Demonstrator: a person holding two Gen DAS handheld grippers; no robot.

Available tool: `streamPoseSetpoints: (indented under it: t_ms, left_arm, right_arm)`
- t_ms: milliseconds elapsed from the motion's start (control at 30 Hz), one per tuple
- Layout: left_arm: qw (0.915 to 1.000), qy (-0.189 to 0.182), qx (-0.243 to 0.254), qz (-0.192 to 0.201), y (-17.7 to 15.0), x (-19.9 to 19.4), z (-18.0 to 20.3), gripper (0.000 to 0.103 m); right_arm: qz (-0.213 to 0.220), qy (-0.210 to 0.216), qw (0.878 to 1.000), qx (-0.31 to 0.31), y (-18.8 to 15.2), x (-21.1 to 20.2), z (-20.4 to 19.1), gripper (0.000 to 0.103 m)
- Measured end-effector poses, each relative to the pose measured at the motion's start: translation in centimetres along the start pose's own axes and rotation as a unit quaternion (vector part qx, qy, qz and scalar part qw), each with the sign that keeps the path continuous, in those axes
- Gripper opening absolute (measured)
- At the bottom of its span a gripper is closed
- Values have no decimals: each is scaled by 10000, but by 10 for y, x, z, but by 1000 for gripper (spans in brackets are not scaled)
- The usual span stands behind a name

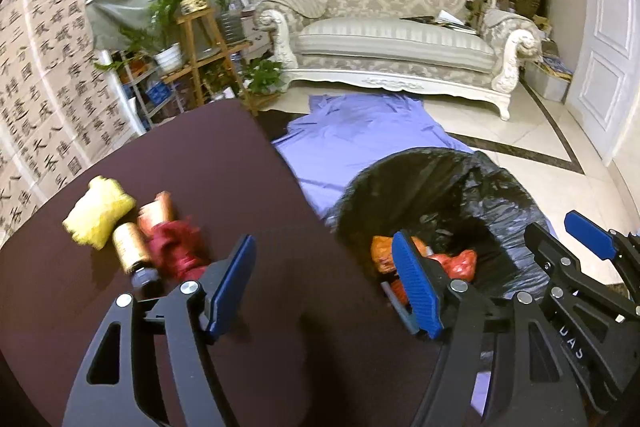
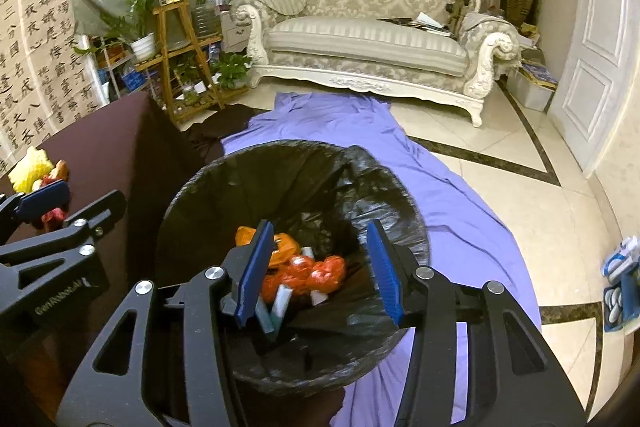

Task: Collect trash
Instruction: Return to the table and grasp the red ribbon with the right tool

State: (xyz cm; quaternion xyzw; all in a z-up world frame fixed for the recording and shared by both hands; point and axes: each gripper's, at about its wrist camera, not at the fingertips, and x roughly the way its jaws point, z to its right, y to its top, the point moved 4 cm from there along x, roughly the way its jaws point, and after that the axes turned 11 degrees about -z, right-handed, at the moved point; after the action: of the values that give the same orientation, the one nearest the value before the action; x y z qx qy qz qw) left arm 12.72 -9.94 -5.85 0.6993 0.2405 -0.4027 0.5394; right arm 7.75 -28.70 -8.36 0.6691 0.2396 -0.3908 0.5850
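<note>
Hovering my right gripper (image 2: 316,273) over the round bin's crinkly black liner (image 2: 224,183), ribbed blue pads apart, gripping nothing; shiny orange wrappers (image 2: 320,273) sit inside. My left gripper (image 1: 324,285) is wide open and empty too, fuzzy yellow wad (image 1: 98,213) lying on the brown tabletop (image 1: 192,163).

Left tongs (image 1: 324,287) gape empty between table litter (image 1: 132,231) and bin (image 1: 440,211).

The room is being lit softly and evenly, with a cool cast. Straight lines are being bent strongly toward the frame edges, and the corners are being vignetted black. Slight motion blur is being shown on the yellow wad (image 1: 99,213) at centre left of the left wrist view; glare is being thrown off the black bin liner (image 2: 256,171).
</note>
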Motion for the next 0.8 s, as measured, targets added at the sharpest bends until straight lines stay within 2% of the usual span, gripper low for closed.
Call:
streamPoseSetpoints:
  t_ms: [333,567,800]
  left_arm:
    - [9970,329,-674,-180,-36,-10,-74,69]
    - [9917,636,-1087,-261,-50,-11,-122,69]
    - [9858,826,-1429,-318,-60,-9,-157,69]
  right_arm:
    - [-73,609,9957,-689,-6,-14,-75,47]
    - [-122,1019,9869,-1248,0,-20,-136,47]
    - [-262,1203,9770,-1741,4,-8,-188,47]
